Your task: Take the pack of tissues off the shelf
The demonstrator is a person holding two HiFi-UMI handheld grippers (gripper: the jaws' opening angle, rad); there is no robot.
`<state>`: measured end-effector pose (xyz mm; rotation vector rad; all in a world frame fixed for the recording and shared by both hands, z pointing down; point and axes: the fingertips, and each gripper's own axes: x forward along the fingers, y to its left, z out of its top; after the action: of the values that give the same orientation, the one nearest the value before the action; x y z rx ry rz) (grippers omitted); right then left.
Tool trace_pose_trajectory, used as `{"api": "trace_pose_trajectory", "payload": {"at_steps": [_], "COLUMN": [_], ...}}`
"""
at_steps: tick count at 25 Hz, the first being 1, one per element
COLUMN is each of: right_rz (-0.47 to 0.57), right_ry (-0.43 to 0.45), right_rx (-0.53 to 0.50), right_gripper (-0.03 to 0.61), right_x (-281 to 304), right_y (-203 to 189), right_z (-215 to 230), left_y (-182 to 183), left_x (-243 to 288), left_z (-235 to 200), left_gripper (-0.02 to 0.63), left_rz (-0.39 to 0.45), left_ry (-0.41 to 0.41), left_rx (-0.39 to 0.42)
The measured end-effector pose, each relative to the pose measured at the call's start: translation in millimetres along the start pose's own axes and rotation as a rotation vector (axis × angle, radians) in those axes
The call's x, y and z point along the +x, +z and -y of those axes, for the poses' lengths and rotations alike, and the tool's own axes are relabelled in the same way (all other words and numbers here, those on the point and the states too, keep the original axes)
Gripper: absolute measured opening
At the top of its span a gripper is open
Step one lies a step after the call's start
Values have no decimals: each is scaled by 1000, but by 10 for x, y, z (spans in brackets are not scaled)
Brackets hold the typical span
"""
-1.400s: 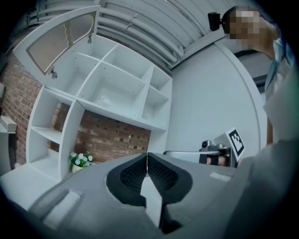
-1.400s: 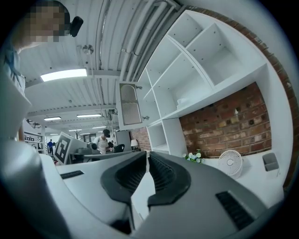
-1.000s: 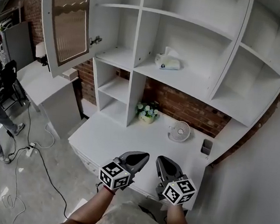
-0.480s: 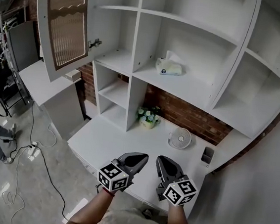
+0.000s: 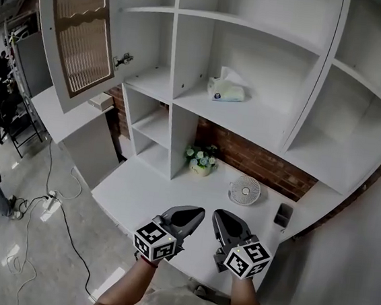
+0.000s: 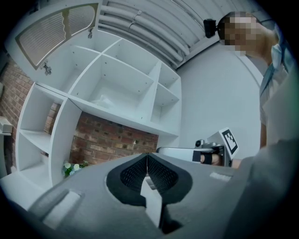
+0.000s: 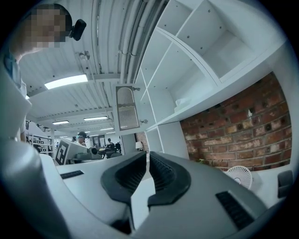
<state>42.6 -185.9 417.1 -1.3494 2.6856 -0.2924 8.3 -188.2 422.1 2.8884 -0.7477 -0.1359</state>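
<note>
Pack: white soft tissue pack point(image 5: 225, 90) on white shelf board point(image 5: 268, 126), at 12 o'clock
Left gripper point(image 5: 196, 214): closed, empty
Right gripper point(image 5: 219, 217): closed, empty

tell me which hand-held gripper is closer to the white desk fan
Right. The right hand-held gripper is just below the fan in the head view; the left hand-held gripper is further to the left.
</note>
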Motion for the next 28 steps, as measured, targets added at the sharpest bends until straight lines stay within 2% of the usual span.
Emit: {"api": "trace_pose_trajectory", "payload": {"at_steps": [15, 24, 28], "right_rz": [-14, -9, -3], "right_ry": [32, 41, 45], "right_rx": [31, 39, 45], "right_gripper": [18, 18, 18], "right_x": [-57, -10, -2], "right_y": [-37, -25, -19], "right_z": [252, 377, 419], "left_y": [-37, 54, 129], "left_x": [199, 349, 399], "left_z": [0, -28, -43], "left_gripper": [11, 14, 65], "left_rz": [12, 2, -3], "left_ry": [35, 30, 34], "left_rx": [3, 40, 57]}}
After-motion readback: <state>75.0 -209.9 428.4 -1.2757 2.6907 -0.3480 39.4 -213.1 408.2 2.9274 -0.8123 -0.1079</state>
